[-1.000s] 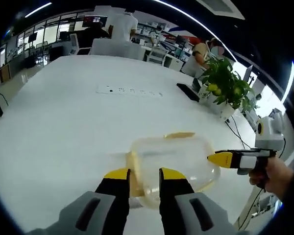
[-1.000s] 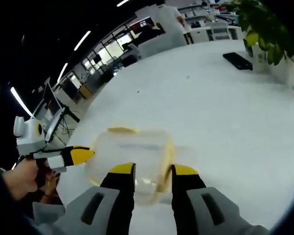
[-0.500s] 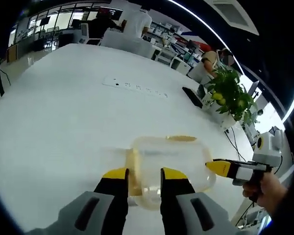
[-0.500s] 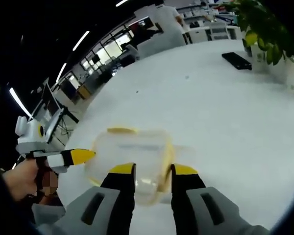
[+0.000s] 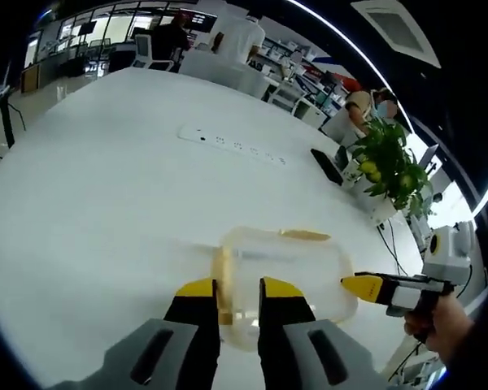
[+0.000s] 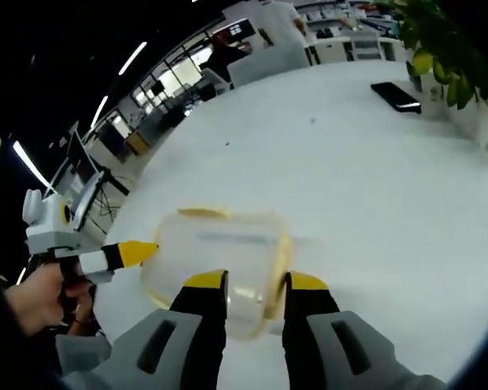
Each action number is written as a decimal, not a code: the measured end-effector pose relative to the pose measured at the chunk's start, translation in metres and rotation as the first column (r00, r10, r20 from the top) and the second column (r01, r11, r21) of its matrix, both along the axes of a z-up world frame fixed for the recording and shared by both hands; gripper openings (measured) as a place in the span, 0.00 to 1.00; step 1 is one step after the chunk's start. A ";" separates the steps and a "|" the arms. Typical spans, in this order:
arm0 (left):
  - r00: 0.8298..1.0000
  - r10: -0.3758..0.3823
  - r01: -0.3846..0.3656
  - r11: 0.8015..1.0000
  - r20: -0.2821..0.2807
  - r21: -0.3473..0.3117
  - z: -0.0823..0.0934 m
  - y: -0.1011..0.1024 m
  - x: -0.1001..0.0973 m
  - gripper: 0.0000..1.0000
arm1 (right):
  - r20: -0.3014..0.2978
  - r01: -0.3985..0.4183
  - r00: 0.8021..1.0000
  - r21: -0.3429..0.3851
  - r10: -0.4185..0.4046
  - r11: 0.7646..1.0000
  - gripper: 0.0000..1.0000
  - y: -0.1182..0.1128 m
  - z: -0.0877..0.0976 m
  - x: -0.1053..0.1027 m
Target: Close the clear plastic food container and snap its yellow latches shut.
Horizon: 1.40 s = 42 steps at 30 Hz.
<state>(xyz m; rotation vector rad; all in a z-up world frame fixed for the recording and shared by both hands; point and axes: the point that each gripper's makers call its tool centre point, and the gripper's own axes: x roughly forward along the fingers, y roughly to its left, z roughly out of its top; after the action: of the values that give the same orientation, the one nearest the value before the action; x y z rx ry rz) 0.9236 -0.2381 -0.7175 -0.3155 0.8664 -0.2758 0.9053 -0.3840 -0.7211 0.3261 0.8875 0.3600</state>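
Beyond the left tool (image 5: pixel 230 286), container (image 5: pixel 285 276), power strip (image 5: pixel 236 146)

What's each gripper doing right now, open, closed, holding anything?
Left gripper: open, jaws either side of a yellow latch on the clear container, not clamped.
Right gripper: open, jaws at the container's near edge, holding nothing.

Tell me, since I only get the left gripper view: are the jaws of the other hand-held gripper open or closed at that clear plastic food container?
Observer: In the right gripper view, the right hand-held gripper has its jaws apart, reaching the clear plastic food container.
Operator: Anything between them?
Observer: A yellow latch on the container's side shows in the gap.
Operator: Who holds my gripper?
Observer: A person's hand grips the left hand-held gripper, whose yellow tip is beside the container's opposite end.
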 end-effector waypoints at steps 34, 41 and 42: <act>0.865 -0.469 0.412 0.867 0.177 0.280 0.029 -0.017 0.012 0.20 | 0.200 -0.154 0.964 -0.111 0.174 0.982 0.28 0.001 0.028 0.025; 0.778 -0.610 0.550 0.777 0.150 0.307 0.028 -0.040 0.010 0.21 | 0.233 -0.266 0.931 -0.092 0.281 0.959 0.24 0.021 0.032 0.029; 0.763 -0.630 0.568 0.760 0.144 0.315 0.028 -0.043 0.008 0.21 | 0.230 -0.283 0.927 -0.095 0.298 0.954 0.23 0.023 0.031 0.029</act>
<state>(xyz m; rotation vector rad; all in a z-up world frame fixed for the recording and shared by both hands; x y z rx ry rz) 0.9320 -0.2809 -0.6896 0.2569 0.7277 -0.7879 0.9341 -0.3606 -0.6897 0.0895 0.7041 0.6335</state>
